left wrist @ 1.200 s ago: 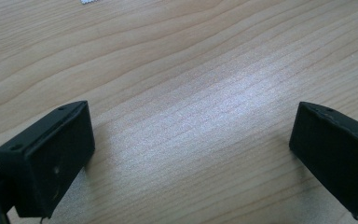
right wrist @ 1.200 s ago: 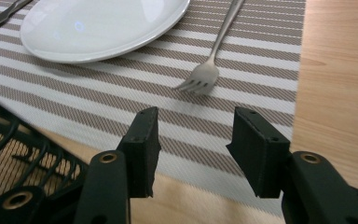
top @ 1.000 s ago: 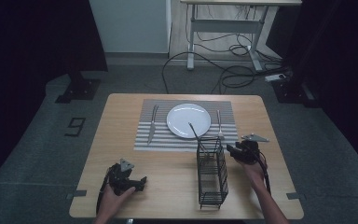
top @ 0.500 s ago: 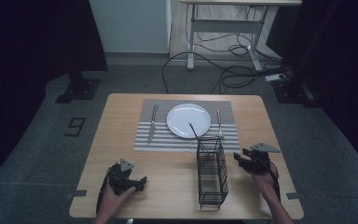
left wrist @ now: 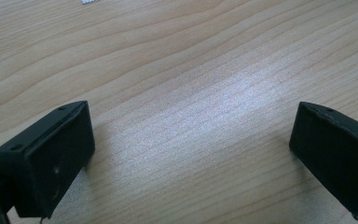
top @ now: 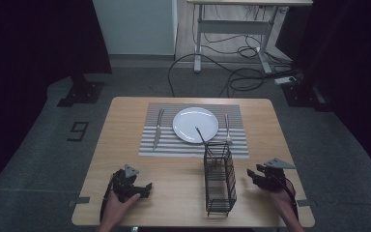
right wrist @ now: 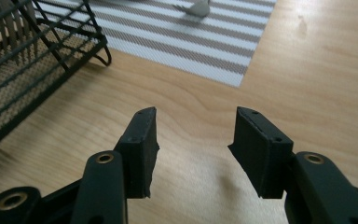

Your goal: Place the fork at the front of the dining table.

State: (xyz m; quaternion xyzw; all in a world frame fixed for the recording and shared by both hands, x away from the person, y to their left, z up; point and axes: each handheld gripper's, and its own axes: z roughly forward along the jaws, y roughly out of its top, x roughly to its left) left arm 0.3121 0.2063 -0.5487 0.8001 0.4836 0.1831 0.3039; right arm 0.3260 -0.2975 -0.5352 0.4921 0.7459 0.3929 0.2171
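A black wire basket [top: 220, 180] stands on the wooden table [top: 174, 169] in front of a striped placemat [top: 193, 145]. The mat carries a white plate [top: 195, 123], with a knife [top: 158, 127] to its left and a fork [top: 227, 128] to its right. A third utensil [top: 200, 134] leans on the plate's near rim. My right gripper [top: 252, 177] hovers right of the basket, apart from it. Its jaws are open over bare wood [right wrist: 196, 126], and the basket [right wrist: 28, 60] is to their left. My left gripper [top: 146, 187] rests at the front left, jaws wide open over bare wood [left wrist: 191, 135].
In the right gripper view, the placemat corner [right wrist: 223, 65] lies just ahead of the jaws. Beyond the table, cables [top: 232, 82] trail over the floor under a desk frame [top: 232, 29]. Bare wood stretches between my left gripper and the basket.
My right gripper has drawn away from the basket's upper right side, toward the table's front right edge. The left gripper has stayed put.
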